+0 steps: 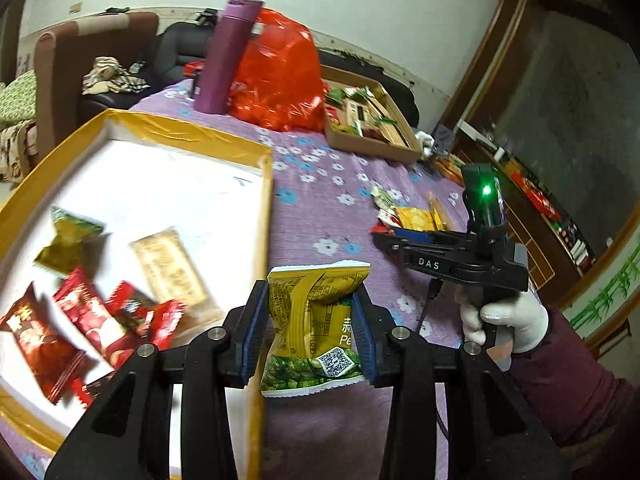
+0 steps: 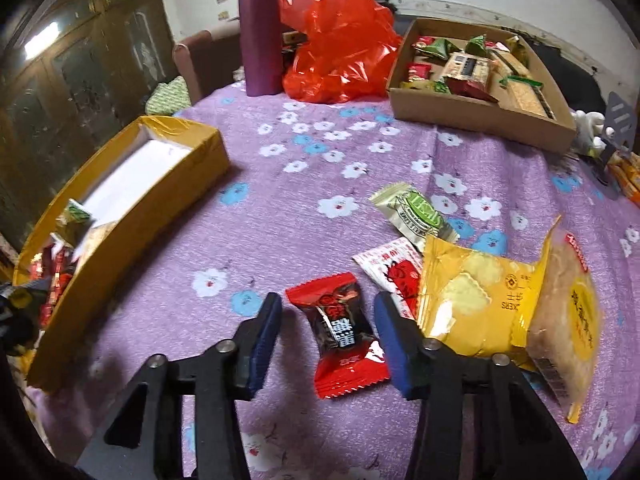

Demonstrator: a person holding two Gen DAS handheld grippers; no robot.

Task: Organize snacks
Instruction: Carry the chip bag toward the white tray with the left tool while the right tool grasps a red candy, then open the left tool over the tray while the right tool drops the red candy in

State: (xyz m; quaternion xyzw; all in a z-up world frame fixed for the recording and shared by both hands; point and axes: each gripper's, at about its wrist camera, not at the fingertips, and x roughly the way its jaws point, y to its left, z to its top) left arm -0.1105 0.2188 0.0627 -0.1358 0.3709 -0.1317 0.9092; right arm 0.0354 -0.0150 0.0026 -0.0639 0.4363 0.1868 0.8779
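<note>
The left gripper (image 1: 310, 320) is clamped on a yellow-and-green pea packet (image 1: 316, 324), its long axis running near to far with the green end nearest, held above the yellow box's right wall (image 1: 262, 248). That yellow box (image 2: 120, 236) holds red candies (image 1: 92, 320), a pale wafer pack (image 1: 170, 268) and an olive packet (image 1: 68, 240), while the brown cardboard tray (image 2: 480, 114) far right is full of mixed snacks. The right gripper (image 2: 328, 336) stands open around a red-and-black candy (image 2: 340, 336) lying near-to-far on the purple floral tablecloth (image 2: 304, 184).

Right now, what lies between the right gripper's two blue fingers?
A red-and-black candy wrapper lies on the purple floral tablecloth between them, untouched, in the right wrist view.
</note>
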